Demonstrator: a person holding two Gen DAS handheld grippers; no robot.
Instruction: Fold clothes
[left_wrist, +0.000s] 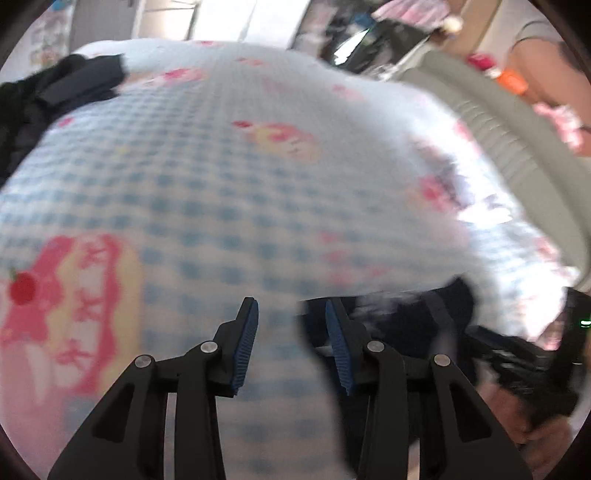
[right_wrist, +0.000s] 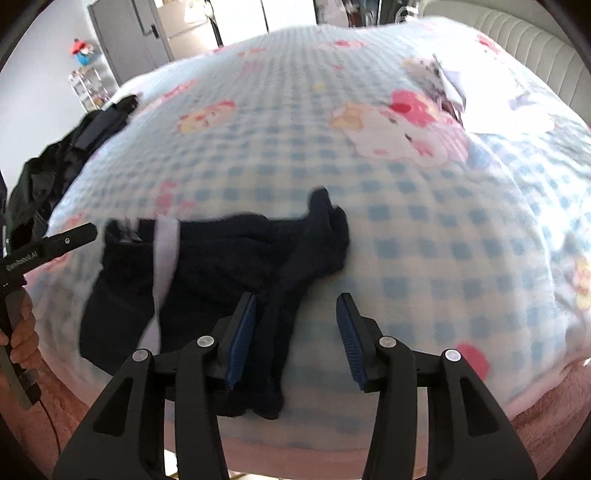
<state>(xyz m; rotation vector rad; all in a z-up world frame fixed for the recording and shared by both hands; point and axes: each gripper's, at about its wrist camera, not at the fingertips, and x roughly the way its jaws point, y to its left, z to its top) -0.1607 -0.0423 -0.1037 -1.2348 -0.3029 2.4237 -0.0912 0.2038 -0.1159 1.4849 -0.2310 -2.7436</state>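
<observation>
A dark navy garment (right_wrist: 221, 266) with a white stripe lies crumpled on the blue-checked cartoon blanket (right_wrist: 406, 229) near the bed's front edge. My right gripper (right_wrist: 297, 306) hovers open over its right end. A narrow strip of the cloth runs beneath the jaws beside the left finger, and no pad presses on it. My left gripper (left_wrist: 291, 306) stands open above the blanket (left_wrist: 184, 177), with the garment (left_wrist: 406, 321) just past its right finger. In the right wrist view the left gripper's black tip (right_wrist: 70, 236) shows at the garment's left end, held by a hand (right_wrist: 22, 325).
A heap of black clothing (right_wrist: 55, 162) (left_wrist: 48, 99) sits at the bed's far left. A pale padded headboard (right_wrist: 517, 37) (left_wrist: 517, 147) bounds the right side. A small pale item (right_wrist: 450, 85) lies on the far blanket. A grey door (right_wrist: 125, 37) and a shelf (right_wrist: 88, 85) stand beyond.
</observation>
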